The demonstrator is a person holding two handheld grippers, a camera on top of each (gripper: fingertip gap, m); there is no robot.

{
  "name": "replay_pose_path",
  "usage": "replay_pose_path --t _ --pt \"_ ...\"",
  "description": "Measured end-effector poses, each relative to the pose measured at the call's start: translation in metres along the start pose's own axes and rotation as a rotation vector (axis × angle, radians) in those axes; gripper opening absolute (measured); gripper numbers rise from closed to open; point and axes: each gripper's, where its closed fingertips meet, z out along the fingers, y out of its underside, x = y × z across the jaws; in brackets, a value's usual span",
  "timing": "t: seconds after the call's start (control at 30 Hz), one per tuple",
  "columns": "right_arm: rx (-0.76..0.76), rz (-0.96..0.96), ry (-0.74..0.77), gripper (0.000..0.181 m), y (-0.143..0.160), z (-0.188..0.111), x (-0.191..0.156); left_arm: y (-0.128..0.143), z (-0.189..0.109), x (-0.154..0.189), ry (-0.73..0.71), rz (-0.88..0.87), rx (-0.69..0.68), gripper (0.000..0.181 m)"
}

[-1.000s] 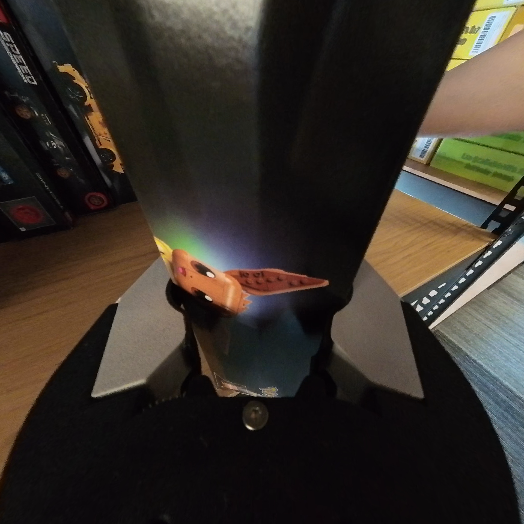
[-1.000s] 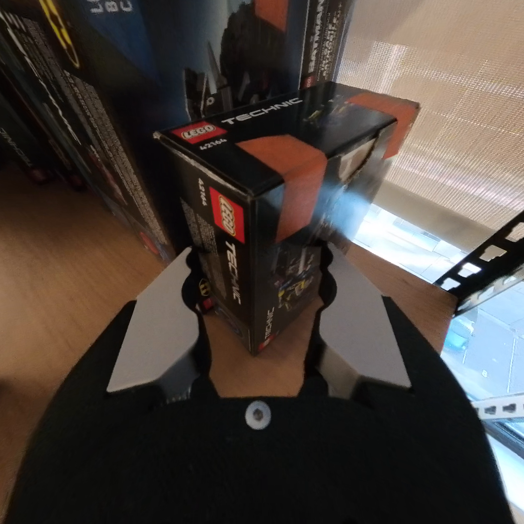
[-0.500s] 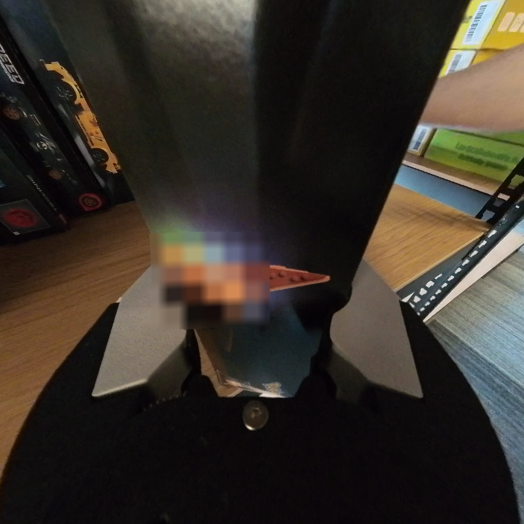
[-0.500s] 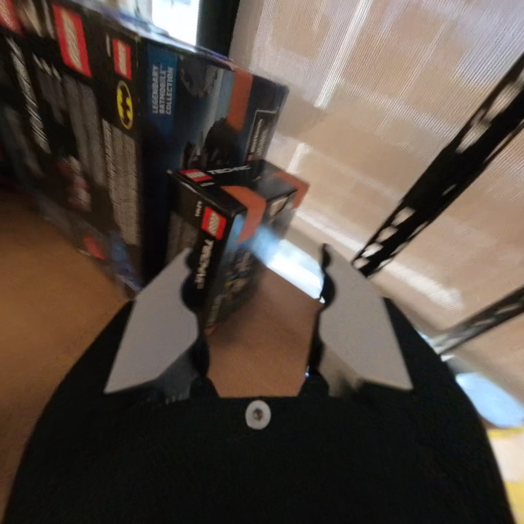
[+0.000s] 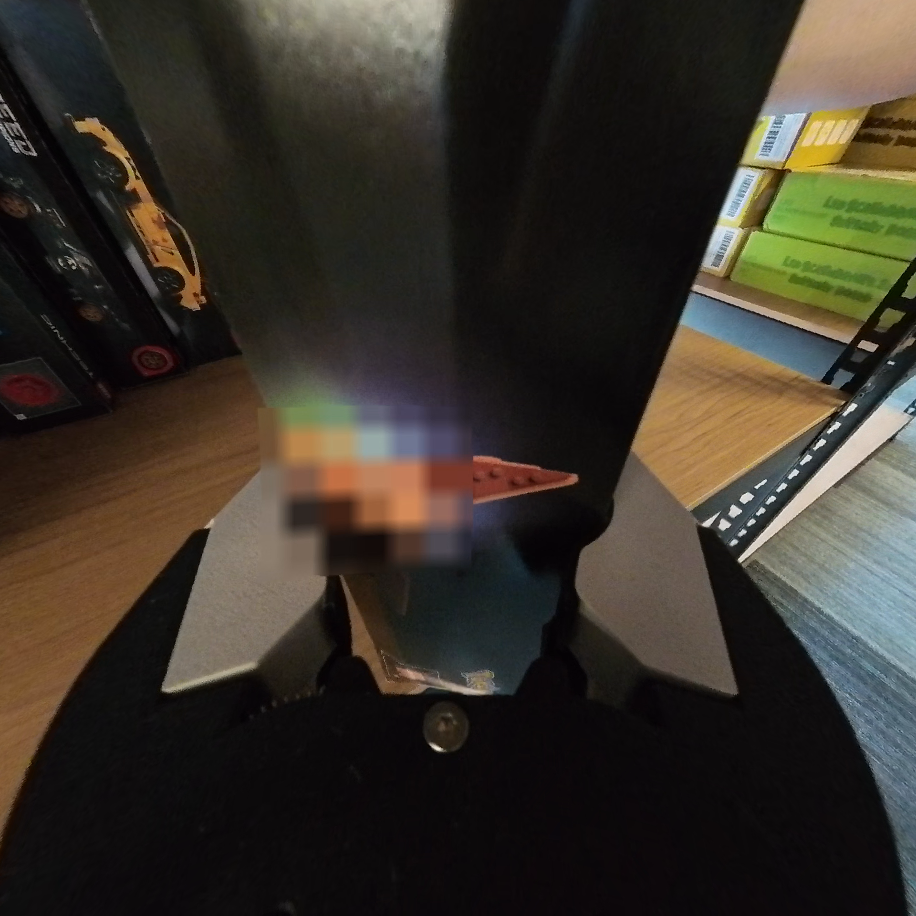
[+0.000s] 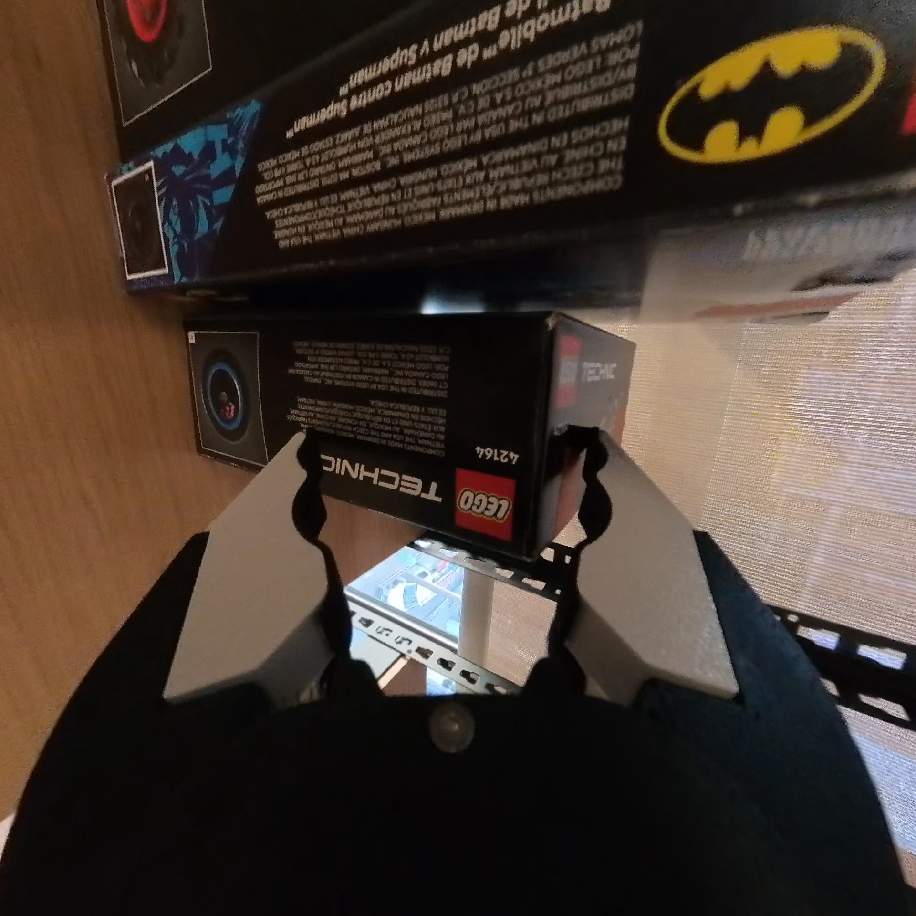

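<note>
My left gripper [image 5: 461,545] is shut on a tall dark box [image 5: 396,223] with an orange toy printed low on its face. The box stands up between the jaws and hides the middle of the left wrist view. My right gripper [image 6: 448,446] is open and turned on its side. Its fingertips [image 6: 307,476] sit just in front of a small black toy box [image 6: 396,386] that stands on the wooden shelf [image 6: 74,347]. The box is wider than the gap between the jaws, and they do not hold it.
A large black box with a yellow bat emblem [image 6: 495,148] stands against the small box. Black boxes with a yellow car [image 5: 99,248] line the shelf on the left. Green and yellow cartons [image 5: 832,238] and a perforated black upright [image 5: 793,471] are on the right. Some 45 cm of space lies between my two pairs of fingers.
My right gripper pulled back from the small black box, rolled onto its side and came close to it again, still open. The left gripper kept its hold. A person's arm left the left view.
</note>
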Motion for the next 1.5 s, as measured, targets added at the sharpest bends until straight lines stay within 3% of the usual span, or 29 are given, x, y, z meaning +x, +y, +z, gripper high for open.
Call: replay_pose_path --t 0.23,0.3,0.43,0.53,0.63,0.67,0.8,0.93,1.07,1.17,1.3,1.5 --pt "-0.017 -0.279 -0.024 0.099 0.035 -0.018 -0.001 0.000 0.000 0.000 0.013 0.003 -0.001 0.106" --pt "0.021 -0.044 -0.006 0.106 0.035 -0.023 0.003 0.000 0.000 -0.001 0.017 0.003 0.000 0.106" --pt "0.183 0.710 0.075 0.134 0.031 -0.033 0.023 0.000 0.000 -0.001 0.019 0.003 -0.004 0.106" --pt "0.198 1.170 0.077 0.133 0.038 -0.024 0.004 0.000 0.000 -0.001 0.019 0.003 -0.002 0.106" --pt "0.099 1.216 0.117 0.118 0.037 -0.002 -0.015 0.000 0.000 -0.001 0.019 0.002 -0.002 0.106" --pt "0.061 1.203 0.141 0.098 0.036 0.002 -0.017 0.000 0.000 -0.001 0.019 0.003 -0.001 0.106" --pt "0.025 1.274 0.169 0.088 0.039 0.000 -0.022 0.000 0.000 -0.001 0.017 0.003 -0.002 0.105" --pt "0.017 1.292 0.154 0.087 0.042 -0.027 -0.038 0.001 -0.002 -0.001 0.023 0.003 -0.011 0.105" --pt "-0.016 1.345 0.176 0.086 0.037 -0.079 -0.070 0.003 -0.012 -0.002 0.027 0.006 -0.019 0.105" --pt "-0.010 1.371 0.166 0.084 0.017 -0.126 -0.100 0.007 -0.026 -0.006 0.042 0.005 -0.032 0.105" --pt "0.051 1.379 0.110 0.083 -0.033 -0.169 -0.132 0.011 -0.047 -0.014 0.042 0.009 -0.040 0.105" --pt "0.184 1.298 -0.015 0.083 -0.139 -0.164 -0.145 0.018 -0.080 -0.034 0.006 0.000 -0.056 0.105"
